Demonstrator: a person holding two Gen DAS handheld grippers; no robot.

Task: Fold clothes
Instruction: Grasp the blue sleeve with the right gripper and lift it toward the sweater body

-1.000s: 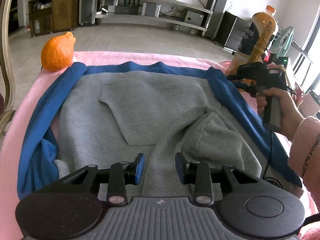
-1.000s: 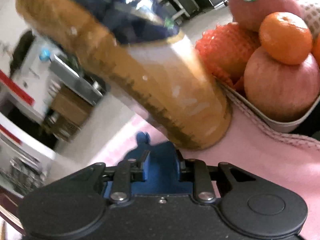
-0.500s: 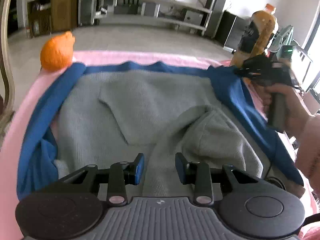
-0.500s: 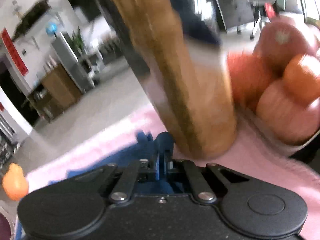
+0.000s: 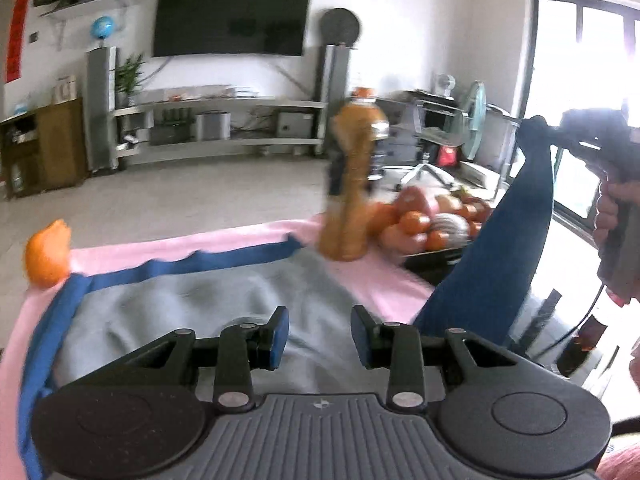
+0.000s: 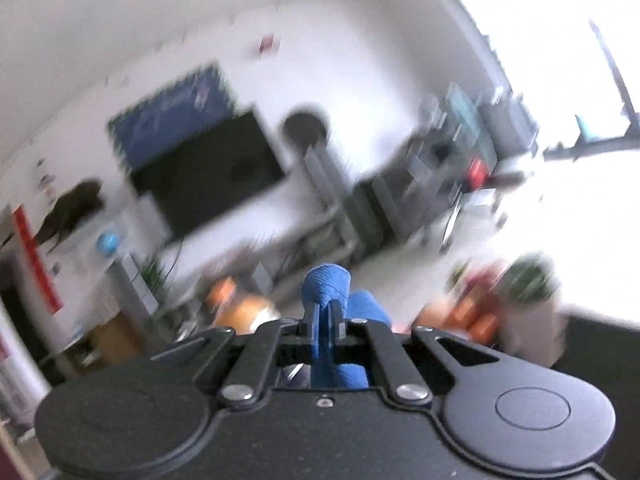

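Mid-fold, by the look of it: one blue edge raised clear of the pink-covered tabletop [image 5: 224, 240]. Right tongs [image 6: 325, 314] pinched tight on a bunched corner of the blue knitted garment [image 5: 508, 240], held high at about 2 o'clock in the left wrist view, cloth hanging in a taut strip down toward 4 o'clock. Left tongs [image 5: 319, 334] spread wide and empty, hovering low at 6 o'clock over the grey knitted garment [image 5: 192, 304], which lay flat on the blue one's remaining border. Orange-filled plastic bottle [image 5: 352, 184] upright at 12 o'clock, heap of red and orange fruit [image 5: 432, 216] just right of it, small orange fruit [image 5: 48, 256] at 9 o'clock. Next, probably: carrying the lifted blue edge across toward 9 o'clock, with care near the bottle. Right wrist view heavily blurred.
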